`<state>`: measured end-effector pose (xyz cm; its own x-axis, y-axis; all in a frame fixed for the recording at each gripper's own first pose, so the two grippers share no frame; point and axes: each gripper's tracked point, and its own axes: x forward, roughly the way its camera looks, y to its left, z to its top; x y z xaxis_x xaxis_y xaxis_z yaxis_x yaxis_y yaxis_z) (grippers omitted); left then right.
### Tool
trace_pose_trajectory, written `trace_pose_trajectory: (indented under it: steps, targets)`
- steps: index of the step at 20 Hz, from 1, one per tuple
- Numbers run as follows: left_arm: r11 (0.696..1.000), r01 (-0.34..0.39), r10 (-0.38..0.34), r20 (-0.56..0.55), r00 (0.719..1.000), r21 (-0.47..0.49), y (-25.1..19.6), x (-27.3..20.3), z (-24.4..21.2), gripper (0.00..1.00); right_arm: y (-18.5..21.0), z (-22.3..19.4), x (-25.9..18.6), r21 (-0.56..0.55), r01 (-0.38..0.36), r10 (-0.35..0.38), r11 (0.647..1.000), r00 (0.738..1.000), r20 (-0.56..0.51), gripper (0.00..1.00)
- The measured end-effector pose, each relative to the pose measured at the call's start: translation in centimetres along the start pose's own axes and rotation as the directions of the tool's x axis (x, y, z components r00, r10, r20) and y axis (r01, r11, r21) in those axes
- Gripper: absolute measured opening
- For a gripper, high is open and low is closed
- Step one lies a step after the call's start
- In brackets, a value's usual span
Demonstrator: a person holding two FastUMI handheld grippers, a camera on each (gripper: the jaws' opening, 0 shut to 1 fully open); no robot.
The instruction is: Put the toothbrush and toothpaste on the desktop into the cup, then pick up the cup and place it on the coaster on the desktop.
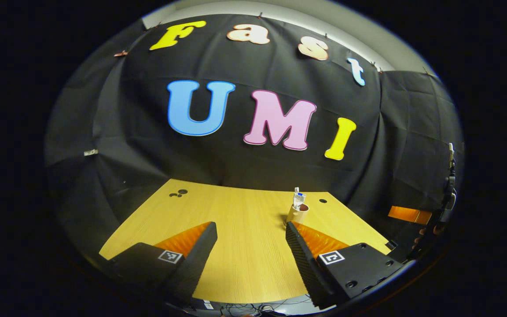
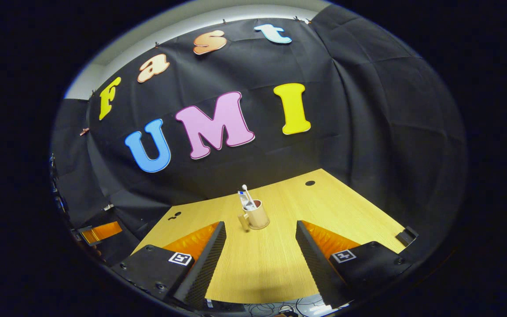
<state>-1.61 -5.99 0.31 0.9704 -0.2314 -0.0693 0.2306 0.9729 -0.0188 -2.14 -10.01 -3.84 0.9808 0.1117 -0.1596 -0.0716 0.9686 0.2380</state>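
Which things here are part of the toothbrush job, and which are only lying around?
Job things: cup; toothbrush and toothpaste, both standing in the cup.

Only around: desktop; round holes in the desktop; cables at the near edge.

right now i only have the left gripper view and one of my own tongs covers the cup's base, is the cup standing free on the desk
observer: yes, in the right gripper view the whole cup stands upright on the desk, nothing touching it.
operator: is the brush in it
observer: a white toothbrush pokes up out of the cup, next to the toothpaste.
operator: which way is the handle
observer: the cup's handle sticks out on the left side in that view.
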Motion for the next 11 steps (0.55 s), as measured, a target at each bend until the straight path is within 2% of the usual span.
trace_pose_trajectory:
  steps: [1,2,5,11]
  targets:
    - [1.000,0.004,-0.004,-0.003,1.000,-0.016,0.2,-1.0,-0.5,0.92,0.5,0.2,-1.0,-0.014,-0.007,0.007,1.000,1.000,0.003,0.98]
    - [1.000,-0.008,0.009,0.002,1.000,-0.026,1.2,-0.5,-1.0,0.97,0.8,0.5,-1.9,-0.028,-0.014,0.014,0.999,1.000,0.005,0.98]
    - [0.997,-0.063,0.065,0.028,0.997,-0.054,2.9,-2.2,-0.5,0.98,1.7,1.6,-3.1,-0.050,-0.051,0.052,0.997,0.999,0.013,0.98]
    - [0.981,-0.174,0.182,0.094,0.979,-0.083,2.7,-3.8,3.5,0.97,0.8,4.5,-1.8,-0.069,-0.125,0.129,0.990,0.990,0.060,0.98]
